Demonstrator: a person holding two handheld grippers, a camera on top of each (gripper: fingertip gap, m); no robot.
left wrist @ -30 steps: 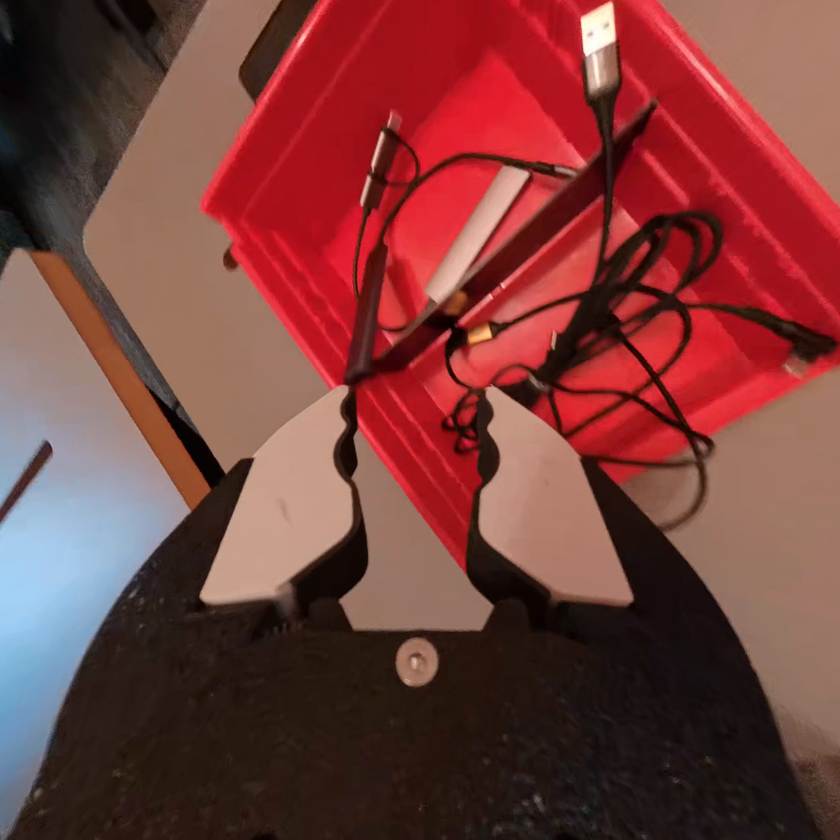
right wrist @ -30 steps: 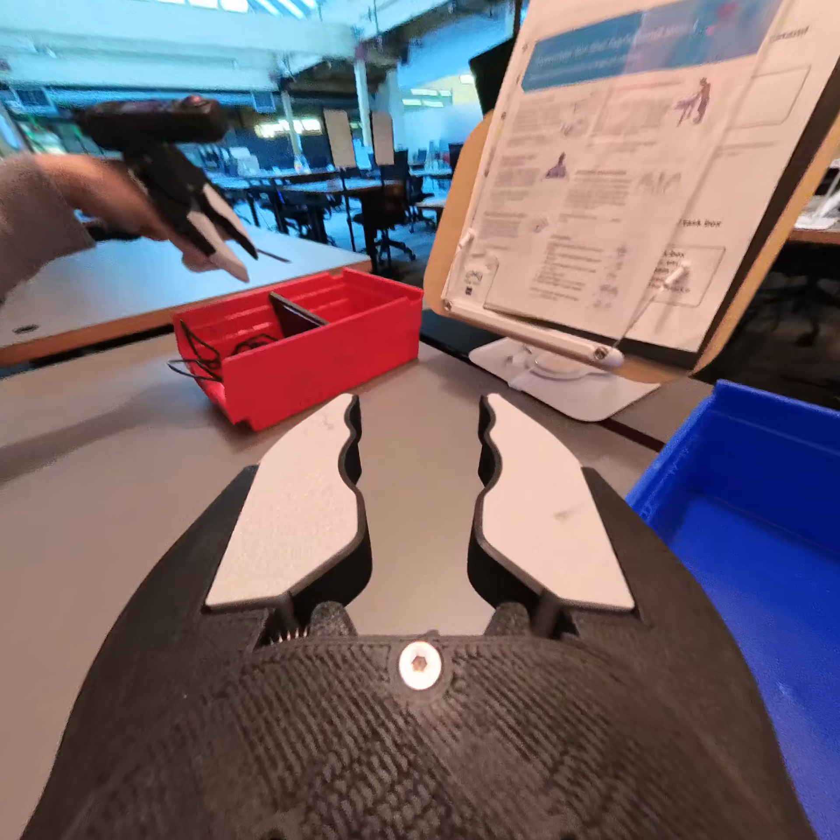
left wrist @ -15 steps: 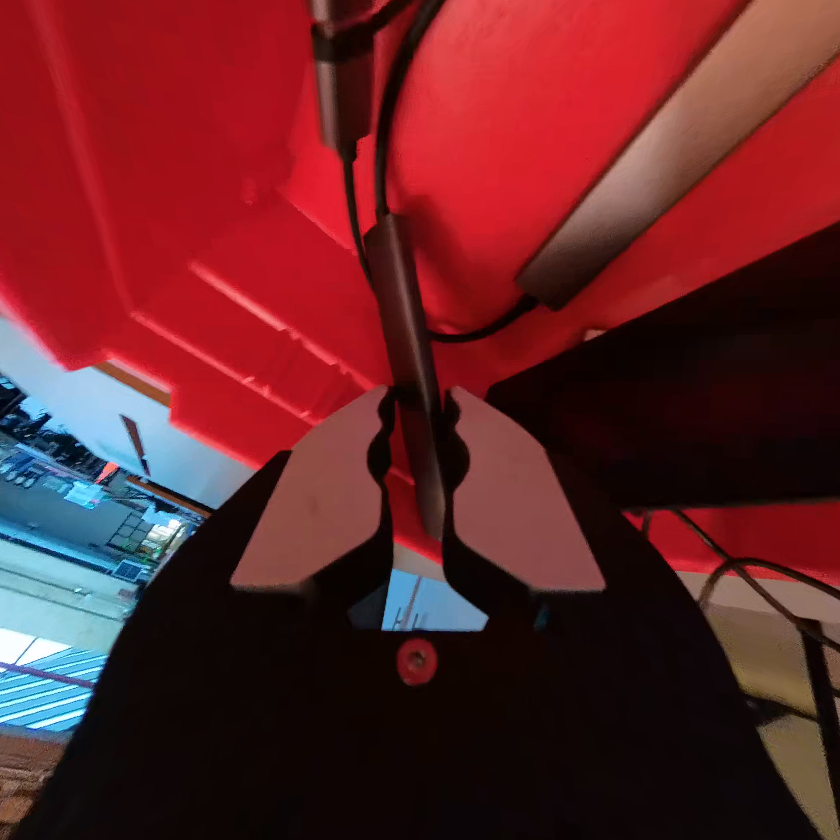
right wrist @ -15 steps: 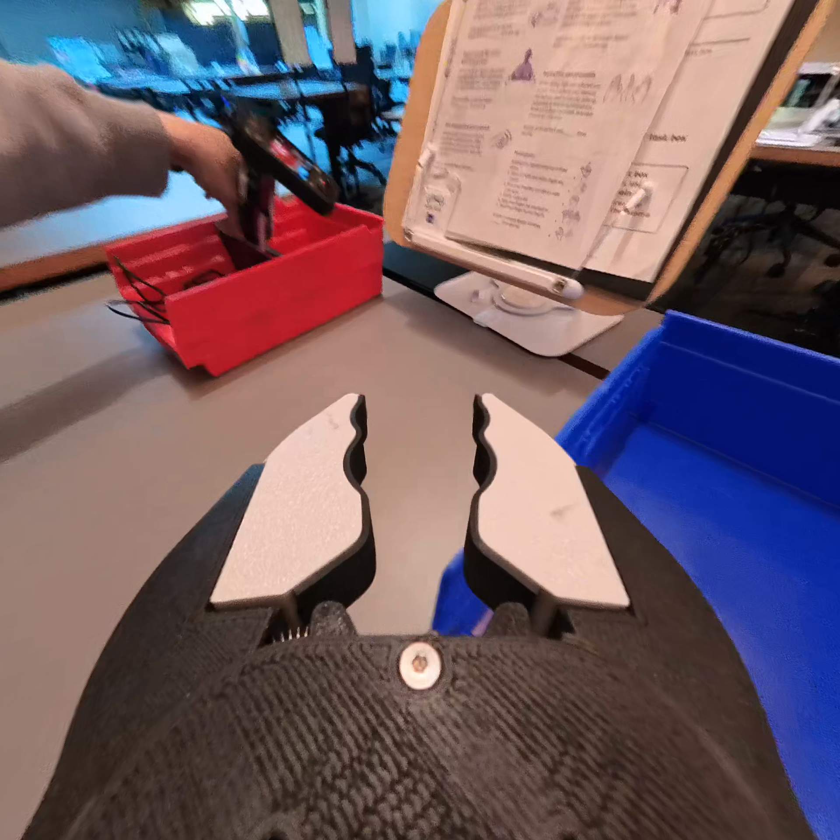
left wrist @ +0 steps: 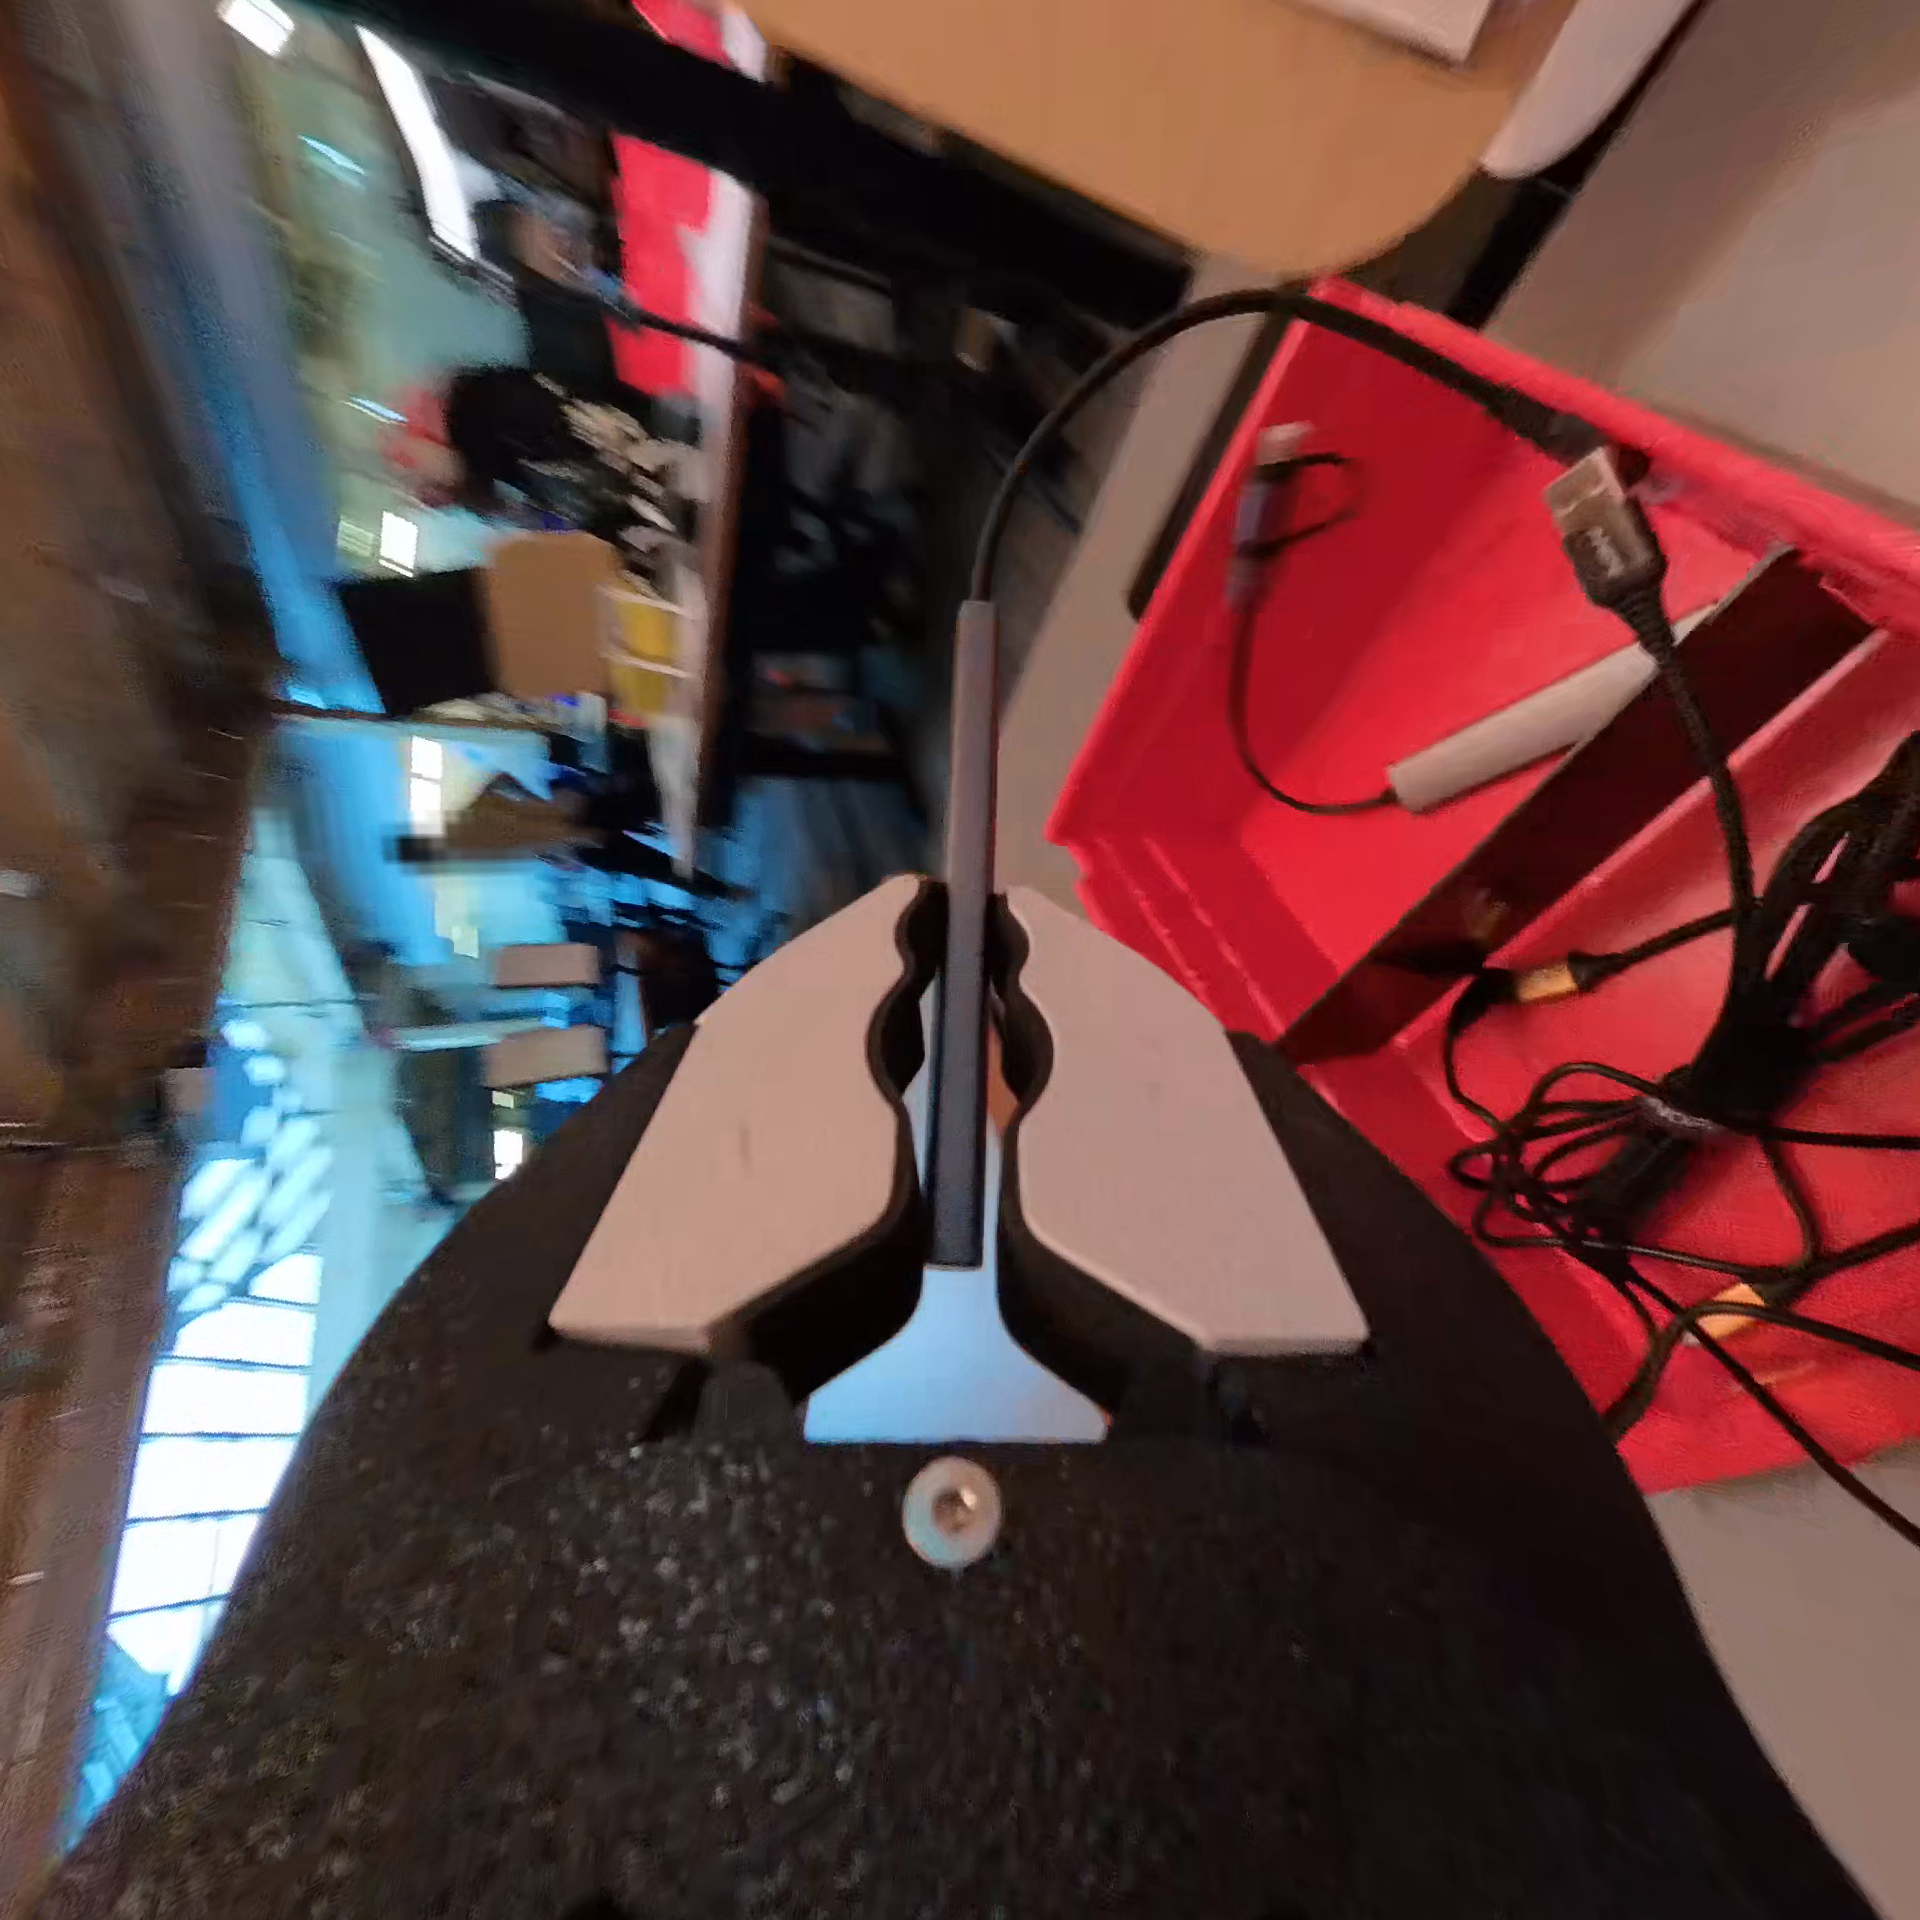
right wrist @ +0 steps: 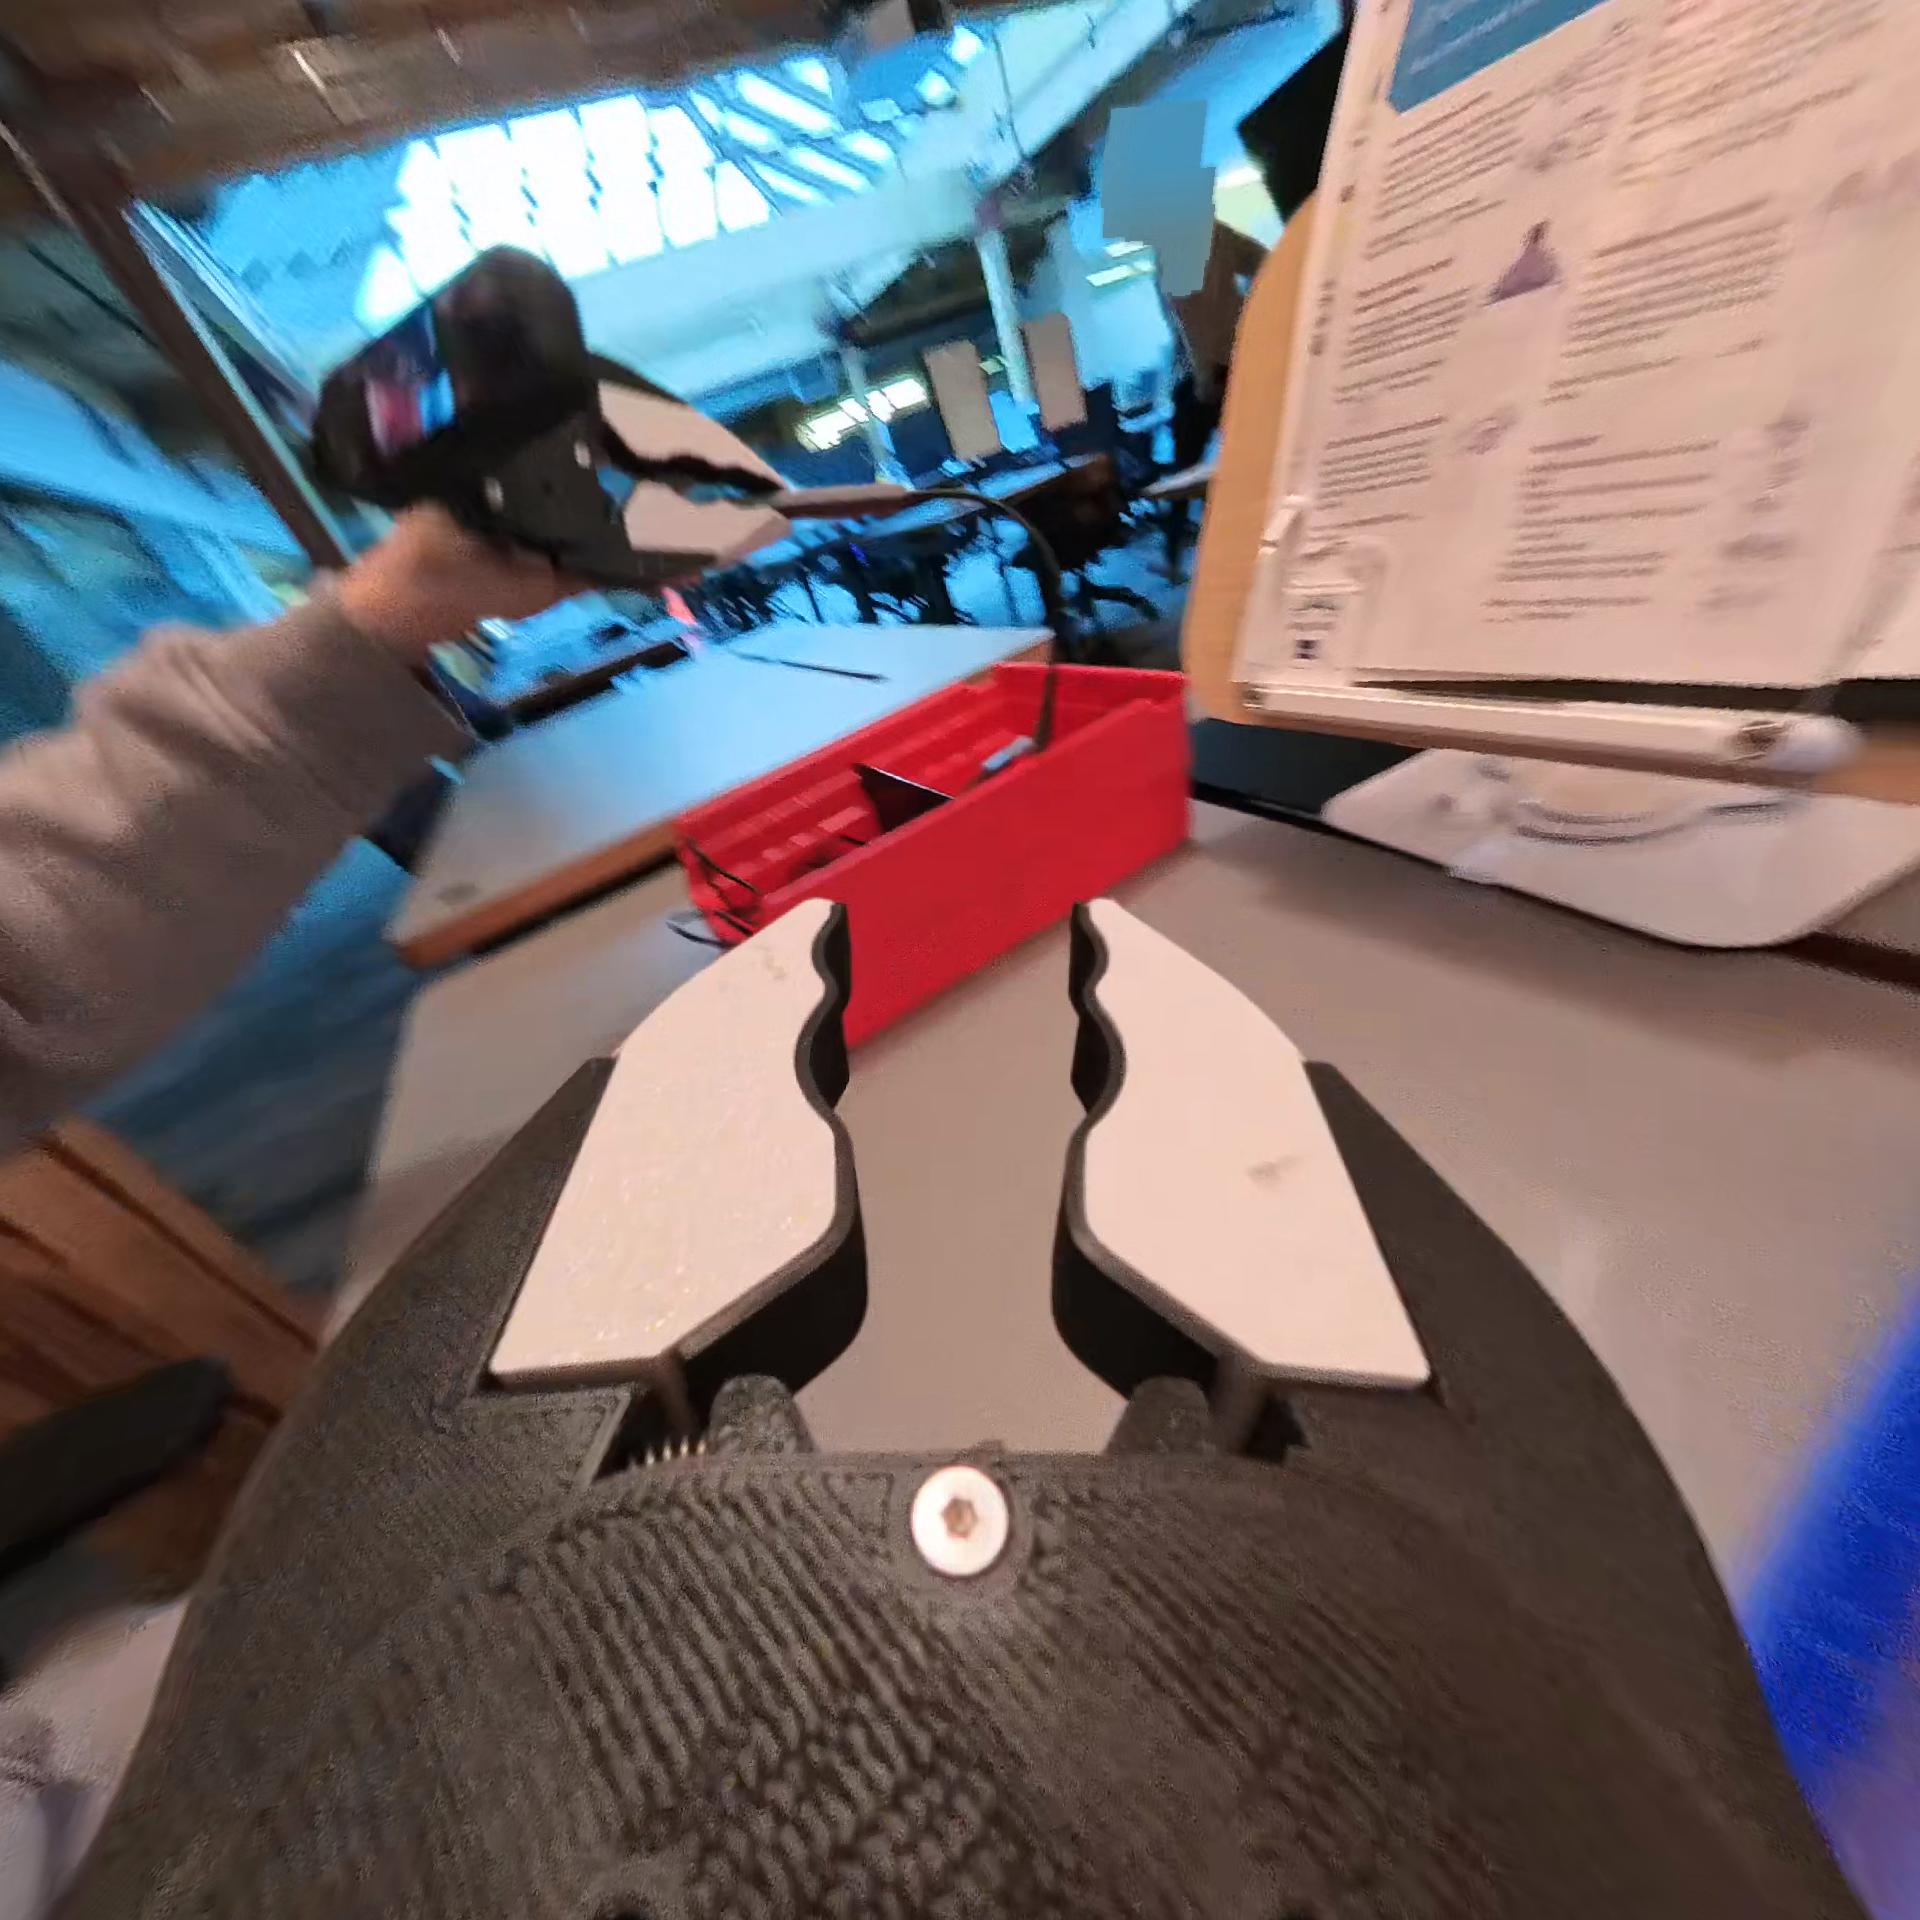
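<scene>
Right wrist view: grey table (right wrist: 1558, 1143), blurred hall behind.

1. My left wrist view is smeared with motion blur; the background on the left streaks into blue and brown bands.
2. The red bin (left wrist: 1455, 665) reads saturated and evenly lit, its cables softened by blur.
3. In my right wrist view, daylight pours from skylights (right wrist: 582, 187) overhead, casting everything cool blue.
4. The fingers (right wrist: 686, 1164) stay sharp; the printed sheet (right wrist: 1621, 343) and blue bin (right wrist: 1860, 1558) blur at the edges.
5. Wide-angle distortion bends lines outward.
</scene>
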